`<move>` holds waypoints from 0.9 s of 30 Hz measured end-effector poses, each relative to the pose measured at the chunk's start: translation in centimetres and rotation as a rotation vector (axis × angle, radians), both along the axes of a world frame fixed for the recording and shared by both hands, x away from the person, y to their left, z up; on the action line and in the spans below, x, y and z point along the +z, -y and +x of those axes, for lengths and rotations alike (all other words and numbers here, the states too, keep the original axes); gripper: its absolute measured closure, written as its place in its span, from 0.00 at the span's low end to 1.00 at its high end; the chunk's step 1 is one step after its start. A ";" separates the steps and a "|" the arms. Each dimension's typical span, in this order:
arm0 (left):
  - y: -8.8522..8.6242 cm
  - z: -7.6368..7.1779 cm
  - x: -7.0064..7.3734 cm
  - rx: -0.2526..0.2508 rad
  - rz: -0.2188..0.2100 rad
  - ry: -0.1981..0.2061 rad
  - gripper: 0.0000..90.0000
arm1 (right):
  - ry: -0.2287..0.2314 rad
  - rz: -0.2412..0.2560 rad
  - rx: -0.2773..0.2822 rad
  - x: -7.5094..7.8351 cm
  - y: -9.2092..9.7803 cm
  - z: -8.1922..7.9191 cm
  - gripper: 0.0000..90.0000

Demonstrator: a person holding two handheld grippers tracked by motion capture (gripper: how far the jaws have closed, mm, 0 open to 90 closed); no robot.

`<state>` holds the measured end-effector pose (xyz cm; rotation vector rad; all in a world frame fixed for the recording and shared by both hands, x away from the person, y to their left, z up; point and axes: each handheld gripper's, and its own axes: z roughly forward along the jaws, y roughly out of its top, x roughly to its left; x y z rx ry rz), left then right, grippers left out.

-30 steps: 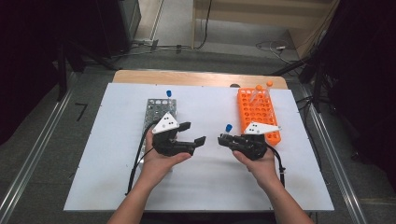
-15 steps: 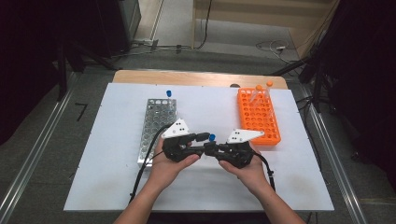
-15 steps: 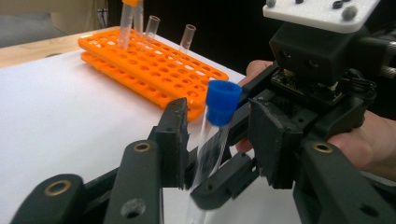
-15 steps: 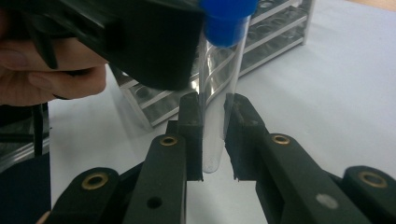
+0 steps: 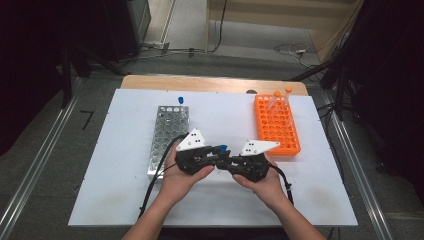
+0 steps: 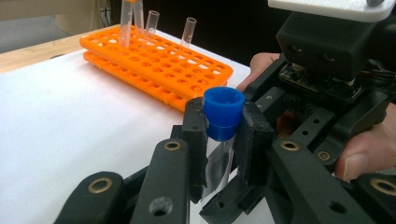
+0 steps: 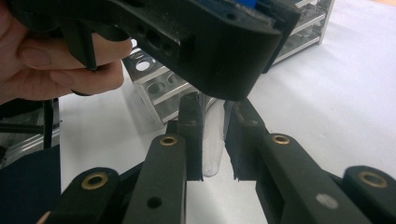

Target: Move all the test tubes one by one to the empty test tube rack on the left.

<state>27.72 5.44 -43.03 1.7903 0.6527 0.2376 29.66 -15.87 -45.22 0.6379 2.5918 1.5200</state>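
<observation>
A clear test tube [image 7: 212, 140] with a blue cap [image 6: 224, 112] hangs upright above the white table, between the two racks. My left gripper [image 6: 223, 126] is shut on the cap, a jaw pad on each side. My right gripper [image 7: 213, 154] is shut on the glass lower down, its jaws just under the left gripper's. In the high view the left gripper [image 5: 216, 154] and right gripper [image 5: 231, 162] meet tip to tip at the blue cap [image 5: 222, 148], near the table's front middle.
An orange rack [image 5: 290, 145] stands at the right with a few tubes [image 5: 280, 97] at its far end. A metal rack [image 5: 167, 135] stands at the left with a blue-capped tube [image 5: 181, 100] at its far end. Cables trail toward the front edge.
Both grippers came together at the table's middle, the right bringing the capped tube away from the orange rack. The left gripper's jaws now clamp the cap.
</observation>
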 end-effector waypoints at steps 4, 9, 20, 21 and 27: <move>-0.4 0.1 0.2 0.008 -0.024 0.004 0.85 | 0.023 0.027 -0.002 0.2 0.4 -0.1 0.78; -1.2 0.6 0.6 0.043 -0.032 0.007 0.85 | 0.045 0.075 -0.029 0.4 2.1 0.3 0.63; -3.6 1.7 1.3 0.129 -0.027 0.013 0.85 | 0.082 0.096 -0.130 0.2 6.6 1.2 0.29; -3.8 1.8 1.4 0.136 -0.025 0.015 0.85 | 0.088 0.097 -0.149 0.2 7.6 1.4 0.24; -5.5 3.0 2.0 0.192 -0.025 0.028 0.85 | 0.083 0.102 -0.181 0.0 10.1 2.3 0.09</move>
